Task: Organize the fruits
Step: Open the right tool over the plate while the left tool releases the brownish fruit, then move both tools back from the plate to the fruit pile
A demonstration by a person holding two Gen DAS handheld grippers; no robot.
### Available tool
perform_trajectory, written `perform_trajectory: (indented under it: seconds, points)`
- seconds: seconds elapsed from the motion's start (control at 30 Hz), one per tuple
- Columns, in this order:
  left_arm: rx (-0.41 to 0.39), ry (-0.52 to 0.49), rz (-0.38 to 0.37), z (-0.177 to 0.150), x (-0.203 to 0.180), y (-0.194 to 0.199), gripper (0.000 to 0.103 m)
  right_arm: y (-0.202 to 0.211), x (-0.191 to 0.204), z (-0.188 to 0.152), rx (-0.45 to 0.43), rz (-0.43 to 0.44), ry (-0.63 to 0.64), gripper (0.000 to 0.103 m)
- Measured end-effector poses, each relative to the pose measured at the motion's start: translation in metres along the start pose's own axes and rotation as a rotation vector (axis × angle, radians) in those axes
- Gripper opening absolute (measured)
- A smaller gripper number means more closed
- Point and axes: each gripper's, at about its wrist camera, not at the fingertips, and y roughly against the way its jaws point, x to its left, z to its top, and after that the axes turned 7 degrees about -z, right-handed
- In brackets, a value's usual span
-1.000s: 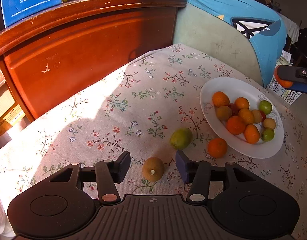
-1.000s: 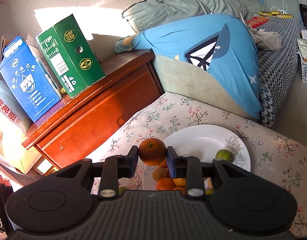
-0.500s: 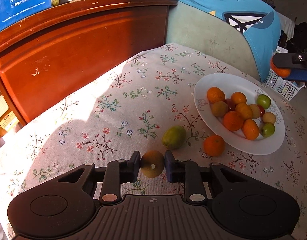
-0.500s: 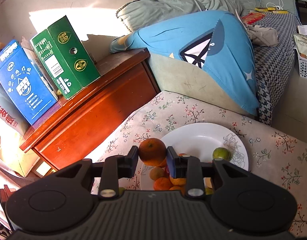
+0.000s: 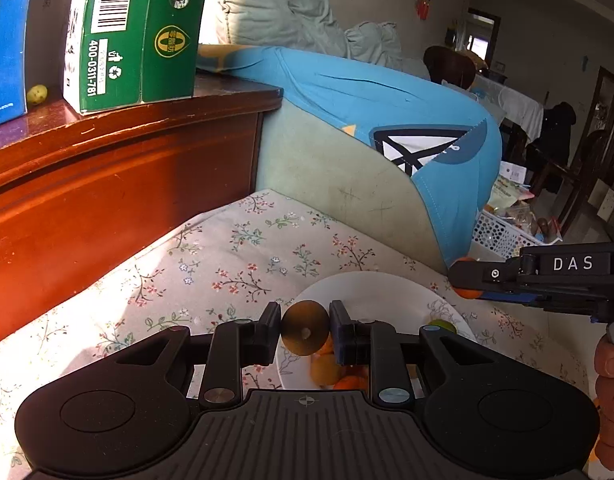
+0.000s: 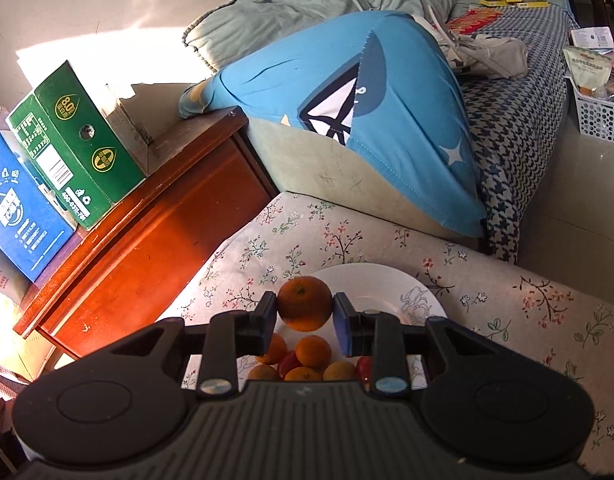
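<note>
My left gripper (image 5: pixel 305 328) is shut on a brown kiwi (image 5: pixel 305 327) and holds it in the air above the near edge of the white plate (image 5: pixel 379 292). Several oranges (image 5: pixel 327 368) and a green fruit (image 5: pixel 441 326) lie on the plate below. My right gripper (image 6: pixel 305 312) is shut on an orange (image 6: pixel 304 308), held above the same plate (image 6: pixel 387 284), where several oranges (image 6: pixel 313 352) and red fruits (image 6: pixel 289 364) lie. The right gripper also shows in the left wrist view (image 5: pixel 467 280), at the right, over the plate's far side.
The plate stands on a table with a floral cloth (image 5: pixel 235 256). A wooden cabinet (image 5: pixel 107 184) with green (image 5: pixel 135 32) and blue boxes stands to the left. A sofa with a blue cover (image 6: pixel 367 120) is behind. A white basket (image 6: pixel 595 116) stands on the floor at right.
My left gripper closed on the kiwi, lifted it off the cloth and carried it over the plate. My right gripper, still holding the orange, moved a little closer over the plate.
</note>
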Motion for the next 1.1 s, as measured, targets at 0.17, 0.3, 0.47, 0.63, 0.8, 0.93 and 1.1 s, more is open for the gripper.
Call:
perform_trajectory:
  seconds: [0.17,0.3,0.47,0.63,0.8,0.93,1.1]
  points:
    - [0.004,-0.007,-0.032,0.004,-0.010,-0.026,0.023,-0.014,-0.009,0.002,0.029,-0.023,-0.002,0.031]
    - [0.020,-0.036,-0.043,0.003,-0.015,-0.045,0.023,-0.028,-0.013,0.000,0.058,-0.035,0.002,0.031]
    - [0.025,-0.061,-0.051,0.001,-0.019,-0.061,0.023,-0.041,-0.016,-0.001,0.084,-0.033,-0.011,0.031]
    - [0.041,-0.066,-0.065,-0.002,-0.020,-0.072,0.024,-0.050,-0.019,-0.002,0.104,-0.040,-0.038,0.031]
    - [0.046,-0.060,-0.068,-0.005,-0.020,-0.076,0.025,-0.053,-0.022,-0.005,0.120,-0.045,-0.065,0.034]
    - [0.044,-0.067,-0.065,-0.004,-0.022,-0.072,0.029,-0.050,-0.021,-0.002,0.113,-0.031,-0.080,0.034]
    - [0.021,-0.066,-0.025,0.003,-0.024,-0.059,0.063,-0.043,-0.015,0.002,0.084,-0.030,-0.050,0.036]
